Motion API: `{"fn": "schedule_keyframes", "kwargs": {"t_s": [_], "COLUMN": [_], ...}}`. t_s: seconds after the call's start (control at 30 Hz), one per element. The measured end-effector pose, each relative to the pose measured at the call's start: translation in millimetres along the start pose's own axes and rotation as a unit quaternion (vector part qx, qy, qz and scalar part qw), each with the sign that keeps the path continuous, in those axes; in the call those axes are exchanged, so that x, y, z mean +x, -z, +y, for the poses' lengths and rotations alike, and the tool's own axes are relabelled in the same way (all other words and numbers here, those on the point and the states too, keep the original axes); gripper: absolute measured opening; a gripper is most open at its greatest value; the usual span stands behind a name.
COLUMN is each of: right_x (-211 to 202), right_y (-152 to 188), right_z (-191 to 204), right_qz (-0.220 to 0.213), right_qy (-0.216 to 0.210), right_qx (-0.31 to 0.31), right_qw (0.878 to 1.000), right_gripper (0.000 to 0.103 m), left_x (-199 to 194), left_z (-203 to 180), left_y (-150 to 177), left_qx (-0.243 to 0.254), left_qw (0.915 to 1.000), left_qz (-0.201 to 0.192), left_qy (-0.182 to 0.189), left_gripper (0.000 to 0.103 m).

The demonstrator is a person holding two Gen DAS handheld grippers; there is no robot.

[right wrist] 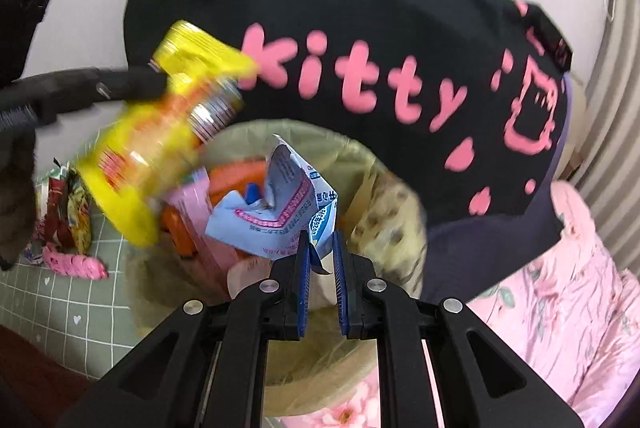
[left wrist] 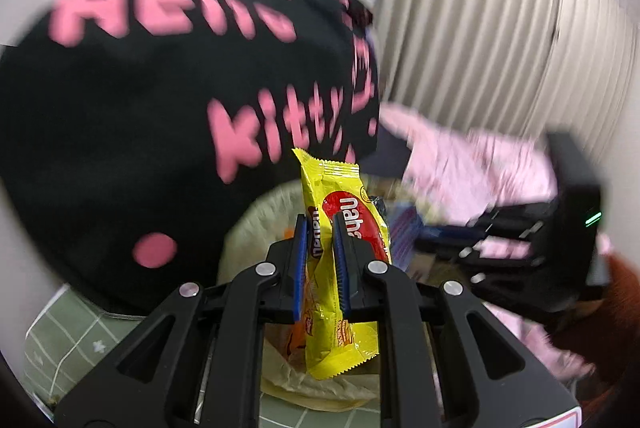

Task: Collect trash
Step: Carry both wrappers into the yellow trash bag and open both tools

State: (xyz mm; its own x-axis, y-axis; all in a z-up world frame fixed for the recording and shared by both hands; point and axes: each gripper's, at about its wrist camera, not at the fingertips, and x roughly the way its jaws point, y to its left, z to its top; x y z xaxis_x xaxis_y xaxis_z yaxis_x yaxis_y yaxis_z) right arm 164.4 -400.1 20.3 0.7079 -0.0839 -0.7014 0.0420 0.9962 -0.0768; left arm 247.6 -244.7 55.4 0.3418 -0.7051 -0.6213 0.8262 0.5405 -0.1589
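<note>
White wall and pale vertical blinds [left wrist: 500, 27] back the scene, with a black cloth printed in pink "Hello Kitty" lettering [right wrist: 340, 75] draped behind a bin lined with a translucent bag [right wrist: 384, 211]. That bin stands on a green mat with a white grid [right wrist: 76, 292], next to pink floral bedding [right wrist: 568, 292]. Inside the bin lie orange and pink packets, too jumbled to tell apart. The left hand-held gripper [left wrist: 320, 224] is clamped narrow on a yellow snack wrapper [left wrist: 340, 203] with a red label, holding it upright over the bin's mouth; in the right wrist view the same wrapper shows blurred above the bin's left rim. The right hand-held gripper [right wrist: 320, 236] is likewise narrow, its blue pads pinching a corner of a light blue and white carton [right wrist: 280, 203] that hangs over the middle of the bin. On the mat left of the bin lie a few more wrappers [right wrist: 68, 211] and a pink ruffled object [right wrist: 76, 264].
</note>
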Motion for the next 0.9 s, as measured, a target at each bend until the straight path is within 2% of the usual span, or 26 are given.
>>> {"fn": "schedule_keyframes", "kwargs": {"t_s": [0.07, 0.13, 0.23, 0.6, 0.9], "right_x": [4.1, 6.4, 9.0, 17.1, 9.8], "right_y": [2.5, 3.9, 5.3, 7.9, 10.2], "right_z": [0.2, -1.6, -3.7, -2.7, -1.5], "right_qz": [0.004, 0.007, 0.011, 0.020, 0.014], "right_qy": [0.000, -0.002, -0.005, -0.009, -0.005], "right_qx": [-0.003, -0.004, -0.003, 0.002, 0.011], "right_qw": [1.000, 1.000, 1.000, 1.000, 1.000], "right_gripper": [0.012, 0.012, 0.012, 0.012, 0.012], "left_x": [30.4, 45.8, 57.6, 63.1, 44.7], "left_z": [-6.1, -10.3, -8.8, 6.0, 19.7], "left_y": [9.6, 18.3, 27.8, 35.4, 32.2], "left_qx": [0.018, 0.034, 0.024, -0.006, -0.051], "left_qw": [0.9986, 0.9965, 0.9950, 0.9937, 0.9941], "left_qz": [0.048, 0.073, 0.097, 0.111, 0.087], "left_qy": [-0.016, -0.022, -0.008, 0.009, 0.041], "left_gripper": [0.012, 0.011, 0.010, 0.010, 0.011]}}
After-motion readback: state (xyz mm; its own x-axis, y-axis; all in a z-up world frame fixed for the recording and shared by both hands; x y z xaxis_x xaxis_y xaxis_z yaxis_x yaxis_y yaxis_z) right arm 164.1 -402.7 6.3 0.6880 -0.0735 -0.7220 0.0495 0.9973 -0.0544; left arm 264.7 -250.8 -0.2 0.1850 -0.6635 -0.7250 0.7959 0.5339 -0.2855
